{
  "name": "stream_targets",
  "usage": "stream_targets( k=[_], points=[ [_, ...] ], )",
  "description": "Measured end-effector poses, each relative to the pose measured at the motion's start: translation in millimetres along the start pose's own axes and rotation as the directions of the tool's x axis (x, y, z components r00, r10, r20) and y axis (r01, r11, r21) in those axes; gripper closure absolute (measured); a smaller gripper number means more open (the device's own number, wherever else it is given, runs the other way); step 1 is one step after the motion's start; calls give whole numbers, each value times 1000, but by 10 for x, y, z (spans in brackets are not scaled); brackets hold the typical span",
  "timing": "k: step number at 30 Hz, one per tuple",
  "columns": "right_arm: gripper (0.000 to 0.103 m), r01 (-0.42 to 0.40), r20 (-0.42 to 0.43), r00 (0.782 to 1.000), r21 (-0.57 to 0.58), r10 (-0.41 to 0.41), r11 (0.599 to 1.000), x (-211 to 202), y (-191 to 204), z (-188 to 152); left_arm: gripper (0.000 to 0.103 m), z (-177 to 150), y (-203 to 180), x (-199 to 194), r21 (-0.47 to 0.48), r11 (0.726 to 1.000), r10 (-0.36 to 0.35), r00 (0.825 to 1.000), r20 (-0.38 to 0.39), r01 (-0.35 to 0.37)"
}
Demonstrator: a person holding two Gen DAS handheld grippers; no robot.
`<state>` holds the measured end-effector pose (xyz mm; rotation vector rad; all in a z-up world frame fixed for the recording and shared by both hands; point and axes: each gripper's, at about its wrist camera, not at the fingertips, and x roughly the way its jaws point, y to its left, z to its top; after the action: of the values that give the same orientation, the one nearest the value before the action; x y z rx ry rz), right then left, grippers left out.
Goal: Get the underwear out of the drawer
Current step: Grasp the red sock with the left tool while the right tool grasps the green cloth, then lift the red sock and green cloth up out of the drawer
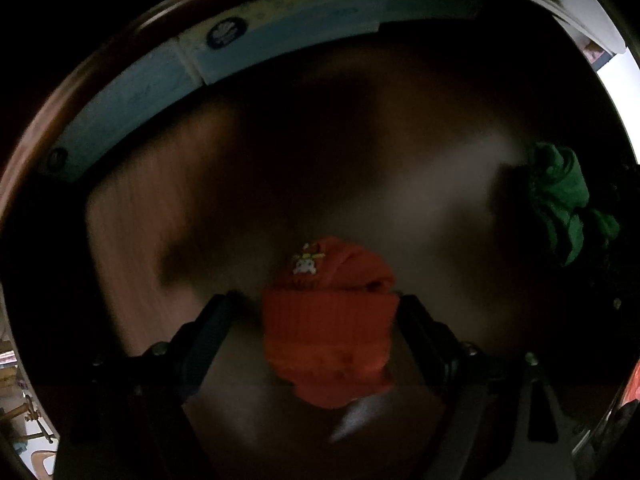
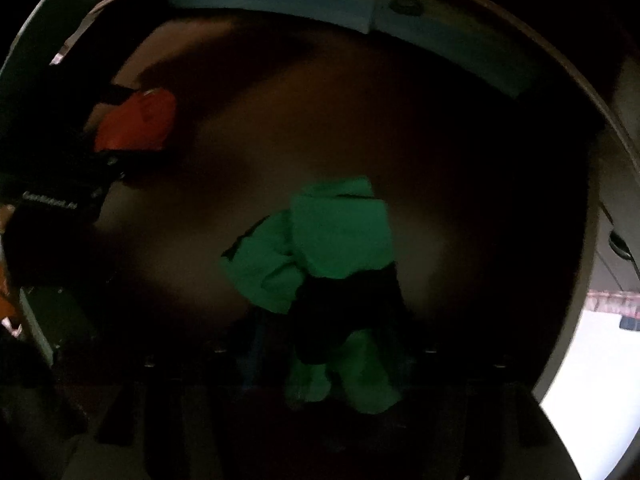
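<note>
Red underwear (image 1: 328, 320) with a small cartoon patch lies on the wooden drawer floor (image 1: 132, 220), and it also shows as the red underwear (image 2: 136, 120) at upper left in the right wrist view. My left gripper (image 1: 316, 308) points down over it, open, one finger on each side; the left finger stands clear of the cloth. Green underwear (image 2: 336, 240) with a black waistband lies bunched under my right gripper (image 2: 332, 332). Its fingers are lost in the dark, so I cannot see whether the pads press the cloth. The green underwear (image 1: 560, 200) also appears at the right in the left wrist view.
Pale blue flat boxes (image 1: 120, 92) line the drawer's far wall, also seen as blue boxes (image 2: 440, 24). The drawer's rim (image 1: 80, 64) curves around both views. A bright white floor (image 2: 592, 360) lies outside the drawer at the right.
</note>
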<state>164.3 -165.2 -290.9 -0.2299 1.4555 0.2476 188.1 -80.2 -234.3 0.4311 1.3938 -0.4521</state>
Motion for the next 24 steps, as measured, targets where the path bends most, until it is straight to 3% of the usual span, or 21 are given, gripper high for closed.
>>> stream_targets(
  k=[2, 4, 6, 9, 13, 18, 24],
  points=[
    [67, -9, 10, 1000, 39, 8, 999, -44, -94, -34, 19, -13, 5, -4, -8, 1000, -5, 1000, 4, 5],
    [69, -15, 21, 1000, 67, 14, 998, -67, -115, -58, 39, 8, -33, -89, 1, 1000, -9, 1000, 28, 9],
    [71, -40, 45, 998, 104, 35, 994, -89, -115, -76, 53, -23, -25, -141, 2, 1000, -11, 999, 53, 10],
    [73, -133, 99, 988, 194, 115, 972, -147, -191, -162, 60, -64, -3, -176, -30, 999, -27, 996, 83, 29],
    [75, -266, 203, 957, 321, 209, 909, -238, -296, -307, 61, -149, 5, -336, -44, 999, 31, 984, 175, -24],
    [76, -398, 332, 903, 403, 274, 824, -439, -350, -417, 61, -263, -6, -504, -72, 997, 35, 969, 244, -18],
    [76, -468, 421, 857, 398, 296, 789, -749, -372, -433, 61, -422, -28, -658, -97, 995, 53, 949, 310, -24]
  ],
)
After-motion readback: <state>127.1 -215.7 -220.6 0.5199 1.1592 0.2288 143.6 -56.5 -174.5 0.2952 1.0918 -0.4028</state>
